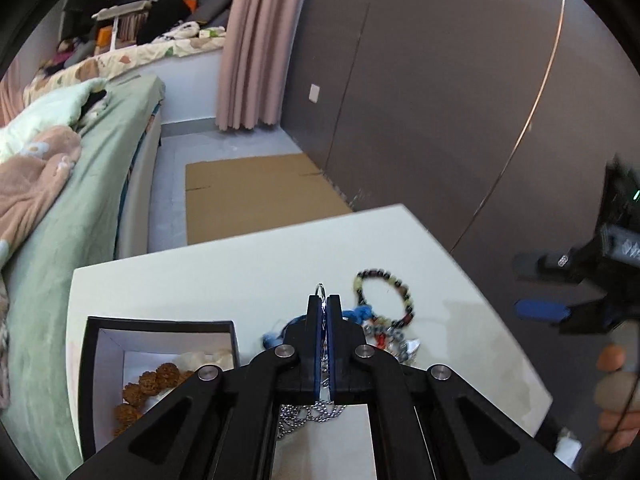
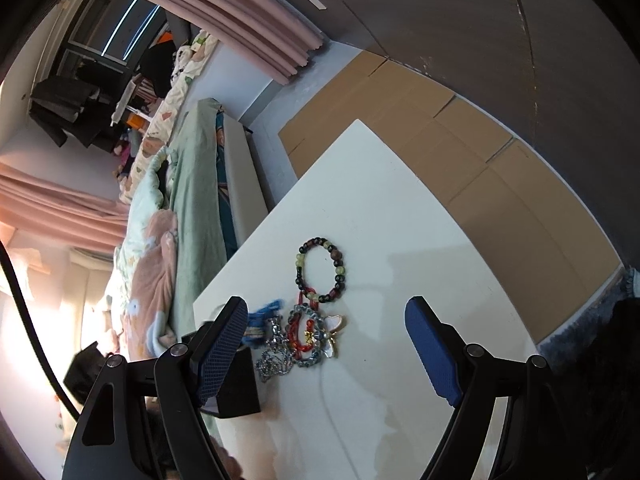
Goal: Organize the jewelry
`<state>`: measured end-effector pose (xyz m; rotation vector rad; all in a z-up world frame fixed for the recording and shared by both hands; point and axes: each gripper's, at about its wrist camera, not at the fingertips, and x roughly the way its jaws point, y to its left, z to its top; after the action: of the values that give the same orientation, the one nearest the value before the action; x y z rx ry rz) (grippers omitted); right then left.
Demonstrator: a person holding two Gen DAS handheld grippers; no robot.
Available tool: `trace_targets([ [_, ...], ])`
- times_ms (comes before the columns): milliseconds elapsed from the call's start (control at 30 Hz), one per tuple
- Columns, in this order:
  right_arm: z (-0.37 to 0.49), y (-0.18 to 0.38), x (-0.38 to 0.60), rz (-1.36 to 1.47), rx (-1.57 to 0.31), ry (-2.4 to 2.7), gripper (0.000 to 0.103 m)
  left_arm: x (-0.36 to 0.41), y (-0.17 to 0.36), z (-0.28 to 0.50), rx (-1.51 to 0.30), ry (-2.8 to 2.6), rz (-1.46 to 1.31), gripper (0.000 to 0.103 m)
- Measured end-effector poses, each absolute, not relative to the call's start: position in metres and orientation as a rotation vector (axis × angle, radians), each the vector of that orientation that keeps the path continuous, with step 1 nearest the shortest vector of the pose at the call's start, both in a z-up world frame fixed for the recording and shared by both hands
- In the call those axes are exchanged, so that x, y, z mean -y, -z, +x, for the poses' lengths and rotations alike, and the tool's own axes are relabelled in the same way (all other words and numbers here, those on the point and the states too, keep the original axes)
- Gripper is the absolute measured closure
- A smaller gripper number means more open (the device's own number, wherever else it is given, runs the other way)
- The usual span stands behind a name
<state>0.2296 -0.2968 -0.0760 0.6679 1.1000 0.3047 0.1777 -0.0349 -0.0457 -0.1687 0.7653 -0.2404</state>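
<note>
On the far left runs a bed [image 1: 80, 184] with a green sheet and a pink blanket, and beside it stands the white table [image 1: 248, 256]. At the table's left end sits a black box [image 1: 158, 330] with a white inside, holding brown knobbly beads [image 1: 150, 386] and something pale behind them. Just right of the box, the left gripper [image 1: 324, 300] has its blue-padded fingers pressed together on a silver chain [image 1: 310, 416]; a small metal ring [image 1: 321, 289] pokes out above the fingertips, and the loose links hang in a bunch below the fingers, over the table. Behind the gripper lies a bit of blue cord [image 1: 362, 312]. Next to the right comes the rest of the jewelry, heaped near the middle of the table: a bracelet of dark and pale green beads [image 2: 322, 270] lies flat as an open circle, and touching its near side are a bracelet of grey metal beads with red thread [image 2: 306, 338] and a white butterfly charm [image 2: 333, 330]. In the right wrist view a heap of silver chain [image 2: 276, 358] lies beside the box's corner. Farther right, the right gripper [image 2: 326, 342] hovers over the table with its two blue pads wide apart and nothing between them. Brown cardboard [image 2: 500, 184] covers the floor beyond the table's right edge, against a dark wall [image 1: 440, 80].
</note>
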Motion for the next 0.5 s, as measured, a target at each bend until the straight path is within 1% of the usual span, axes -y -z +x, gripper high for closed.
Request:
trace_targets([
  [167,0.23,0.076,0.293,0.651,-1.104,-0.314,0.021,0.026,0.026,0.168,-0.701,0.297,-0.242,0.102],
  [500,0.225,0.082,0.265,0.574,-1.144,-0.358,0.021,0.009,0.002,0.148,-0.623,0.281,-0.259,0.102],
])
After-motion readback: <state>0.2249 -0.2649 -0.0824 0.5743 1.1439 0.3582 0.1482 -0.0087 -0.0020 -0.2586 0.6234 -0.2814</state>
